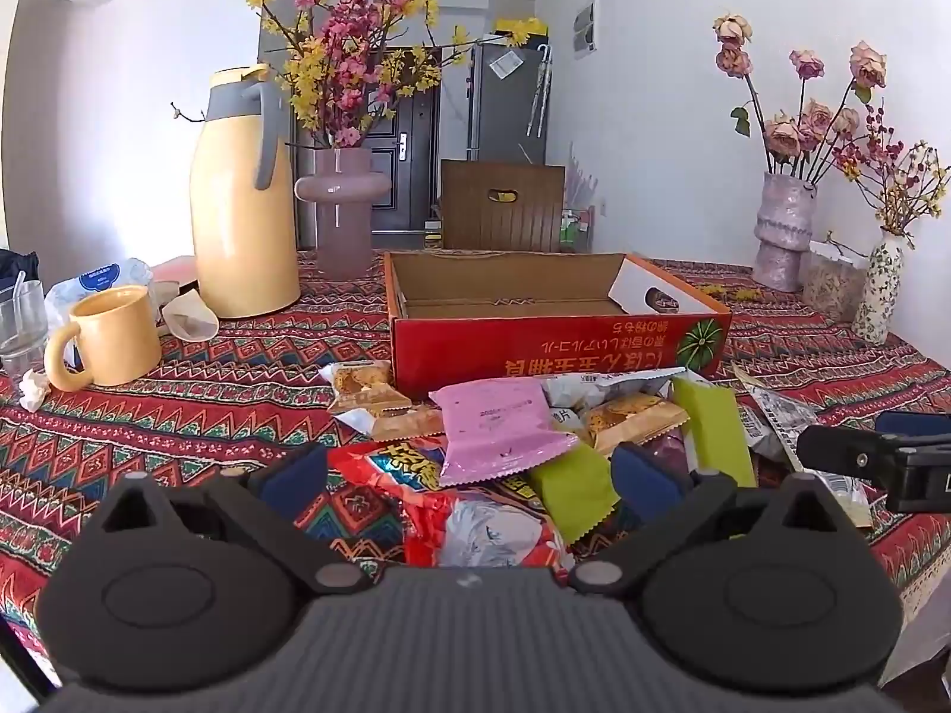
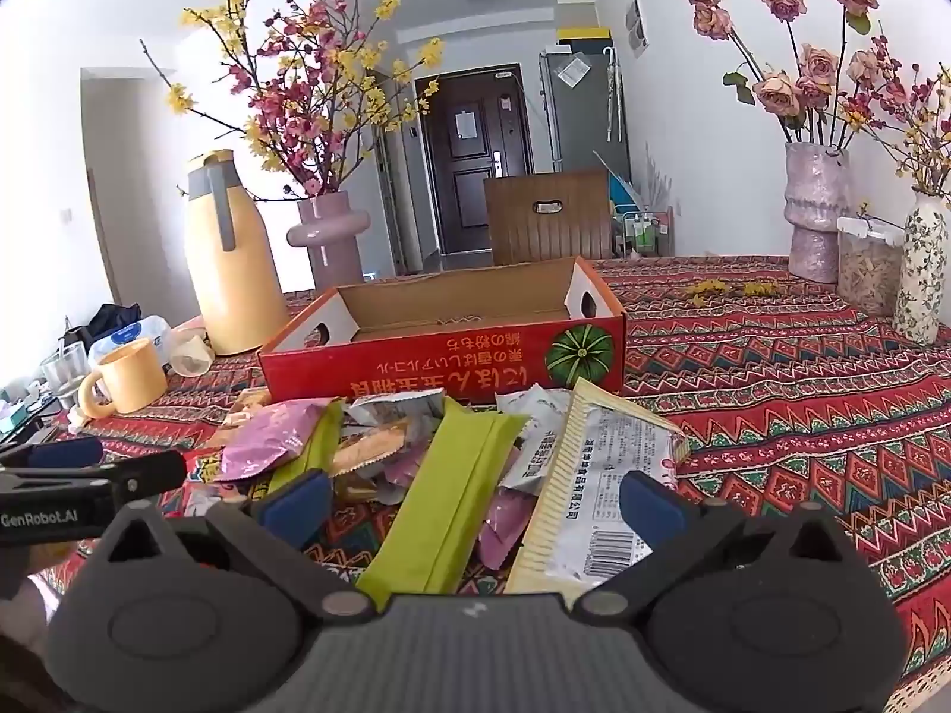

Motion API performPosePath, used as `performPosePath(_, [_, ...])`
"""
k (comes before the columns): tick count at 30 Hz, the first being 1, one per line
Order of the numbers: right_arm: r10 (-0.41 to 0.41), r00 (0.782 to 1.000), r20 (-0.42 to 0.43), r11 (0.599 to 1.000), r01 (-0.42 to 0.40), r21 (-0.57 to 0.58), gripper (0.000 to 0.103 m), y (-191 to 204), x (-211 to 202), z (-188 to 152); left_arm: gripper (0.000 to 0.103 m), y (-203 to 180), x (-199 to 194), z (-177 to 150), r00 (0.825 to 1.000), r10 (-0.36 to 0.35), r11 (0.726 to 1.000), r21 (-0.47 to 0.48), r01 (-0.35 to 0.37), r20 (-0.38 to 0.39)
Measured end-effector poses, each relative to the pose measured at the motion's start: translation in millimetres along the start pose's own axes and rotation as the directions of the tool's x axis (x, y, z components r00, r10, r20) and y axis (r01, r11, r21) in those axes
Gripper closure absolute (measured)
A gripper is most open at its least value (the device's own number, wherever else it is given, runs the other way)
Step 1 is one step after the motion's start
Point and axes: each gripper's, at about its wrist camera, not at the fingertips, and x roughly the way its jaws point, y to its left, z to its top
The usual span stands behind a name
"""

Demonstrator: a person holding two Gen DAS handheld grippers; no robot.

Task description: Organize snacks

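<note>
Nearest the left gripper [image 1: 469,475], its fingers spread wide and holding nothing, lies a red snack bag [image 1: 469,511] under a pink packet [image 1: 499,428]. Right gripper [image 2: 472,502] is equally wide and empty over a green packet [image 2: 452,493]. Beyond the pile sits the red cardboard box [image 2: 440,362], seemingly empty.
</note>
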Motion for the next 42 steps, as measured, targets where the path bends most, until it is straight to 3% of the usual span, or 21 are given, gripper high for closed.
performPosePath(42, [-0.004, 1.0, -0.01, 1.0, 0.004, 0.003, 0.0, -2.4, 3.1, -2.7, 0.0, 0.6, -1.2, -0.4, 1.0, -0.002, 1.0, -0.001, 0.002, 0.007])
